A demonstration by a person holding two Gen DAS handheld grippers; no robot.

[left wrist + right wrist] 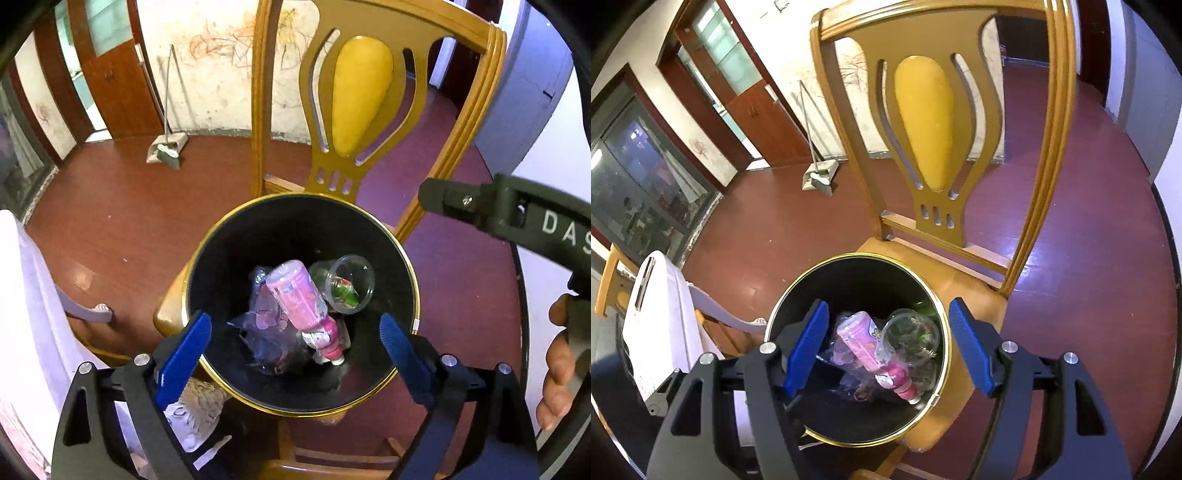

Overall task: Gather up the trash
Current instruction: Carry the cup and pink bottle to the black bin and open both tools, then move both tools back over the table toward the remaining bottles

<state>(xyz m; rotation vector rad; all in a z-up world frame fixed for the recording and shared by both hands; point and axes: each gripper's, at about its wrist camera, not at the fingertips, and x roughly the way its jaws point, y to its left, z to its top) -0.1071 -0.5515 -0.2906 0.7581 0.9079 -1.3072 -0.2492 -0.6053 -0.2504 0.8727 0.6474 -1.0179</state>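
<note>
A black trash bin with a gold rim (408,266) (943,306) stands on the seat of a wooden chair. Inside lie a pink bottle (299,295) (858,341), a clear plastic cup (351,282) (910,330) and crumpled clear plastic wrap (258,325). My left gripper (295,341) hovers over the bin with its blue pads wide apart and nothing between them. My right gripper (888,345) also hangs above the bin, open, holding nothing; part of its grey body (517,210) and a hand (557,354) show at the right of the left wrist view.
The yellow chair back (362,96) (927,122) rises just behind the bin. A dustpan and broom (166,147) (818,177) lean on the far wall. A white appliance (653,314) stands at the left, a white table edge (546,147) at the right.
</note>
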